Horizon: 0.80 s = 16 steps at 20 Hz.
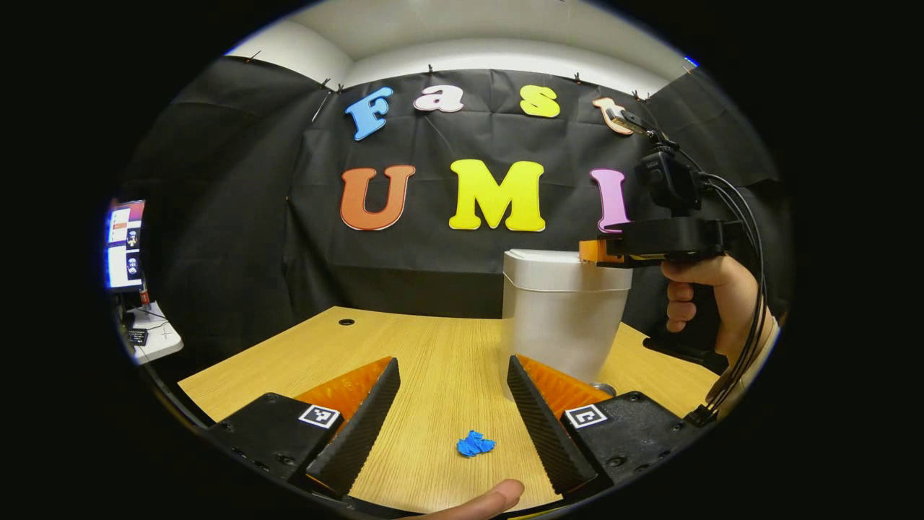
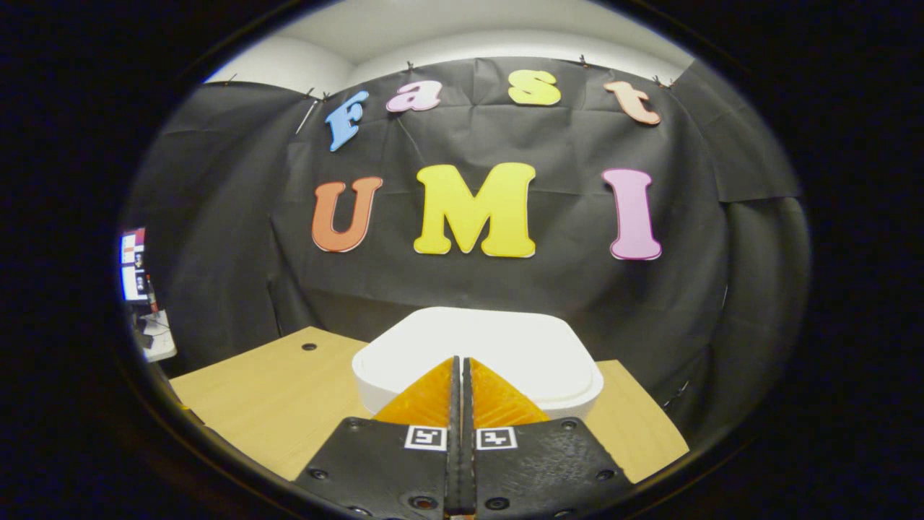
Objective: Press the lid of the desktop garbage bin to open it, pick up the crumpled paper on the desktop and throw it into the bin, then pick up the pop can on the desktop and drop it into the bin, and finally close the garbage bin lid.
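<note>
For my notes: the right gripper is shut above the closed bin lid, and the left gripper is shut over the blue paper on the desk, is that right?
Not quite: the left gripper is open, its fingers spread either side of the blue paper, as the left gripper view shows. The right gripper is indeed shut above the closed bin lid.

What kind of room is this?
Probably a small recording booth: black cloth hangs as walls around a wooden desk, and a computer screen glows at the side.
</note>
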Motion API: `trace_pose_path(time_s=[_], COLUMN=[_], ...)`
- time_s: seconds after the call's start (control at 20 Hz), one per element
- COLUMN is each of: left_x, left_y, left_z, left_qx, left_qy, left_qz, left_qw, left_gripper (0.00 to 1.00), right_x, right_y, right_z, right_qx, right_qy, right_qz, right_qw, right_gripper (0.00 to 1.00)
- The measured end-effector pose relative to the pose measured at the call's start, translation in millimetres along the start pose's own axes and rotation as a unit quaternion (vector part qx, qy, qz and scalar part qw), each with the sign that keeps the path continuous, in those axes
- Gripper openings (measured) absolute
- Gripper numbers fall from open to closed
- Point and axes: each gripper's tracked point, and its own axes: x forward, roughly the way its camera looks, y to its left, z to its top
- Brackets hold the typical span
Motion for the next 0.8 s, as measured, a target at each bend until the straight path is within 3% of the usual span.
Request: trace_pose_path(time_s=[0.35,0.8], left_x=[6.2,15.5], left_y=[-5.6,-5.3], left_z=[-3.4,-13.7], left_qx=[0.003,0.004], left_qy=[0.007,0.015], left_qz=[-0.009,-0.002], left_qw=[1.0,1.0], left_gripper=[0.97,0.97], right_x=[-34.2,-89.8], right_y=[-19.1,-34.2], right_z=[-5.3,-25.5], right_qx=[-0.003,-0.01], right_qy=[-0.02,-0.044], right_qz=[-0.016,-0.002], right_qw=[1.0,0.999], right_gripper=[0.0,0.0])
